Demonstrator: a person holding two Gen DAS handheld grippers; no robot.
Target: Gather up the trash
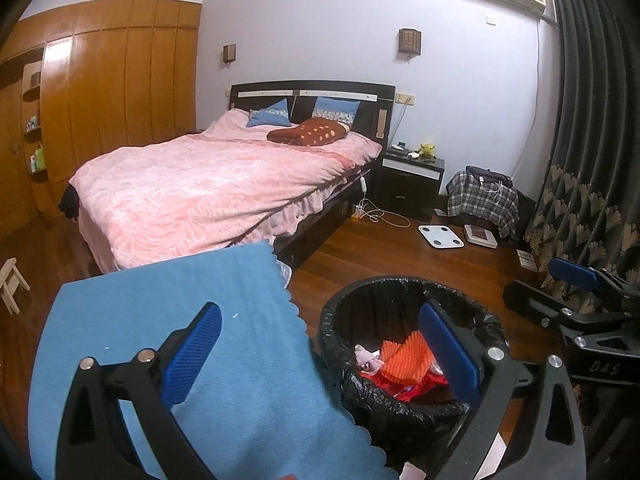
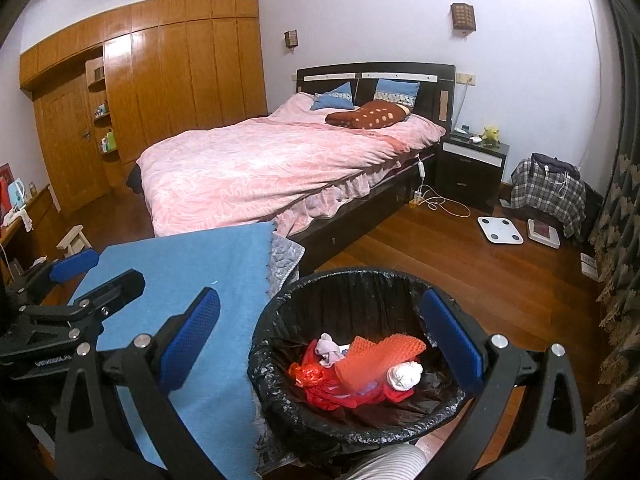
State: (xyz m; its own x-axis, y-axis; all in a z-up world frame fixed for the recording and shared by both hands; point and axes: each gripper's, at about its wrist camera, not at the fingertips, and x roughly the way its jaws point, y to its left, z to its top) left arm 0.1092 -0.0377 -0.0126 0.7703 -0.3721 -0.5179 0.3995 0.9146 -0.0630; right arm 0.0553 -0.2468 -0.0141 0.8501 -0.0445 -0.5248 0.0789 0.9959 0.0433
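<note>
A round bin lined with a black bag (image 2: pixel 352 276) stands on the wood floor beside a blue cloth (image 2: pixel 180 280). Inside lie an orange foam net (image 2: pixel 380 356), a red plastic bag (image 2: pixel 320 380), a white crumpled ball (image 2: pixel 405 374) and a pale pink wad (image 2: pixel 330 350). My right gripper (image 2: pixel 322 340) hovers open over the bin with nothing between its fingers. My left gripper (image 1: pixel 320 354) is open and empty too, straddling the blue cloth (image 1: pixel 180 340) and the bin (image 1: pixel 384 282). The orange net (image 1: pixel 404 356) shows there as well.
A bed with a pink cover (image 2: pixel 280 168) fills the middle of the room. A black nightstand (image 2: pixel 472 168), a white scale (image 2: pixel 500 230), cables and a plaid-covered heap (image 2: pixel 548 192) lie beyond. Dark curtains (image 1: pixel 592 120) hang at right, wooden wardrobes (image 2: pixel 160 80) at left.
</note>
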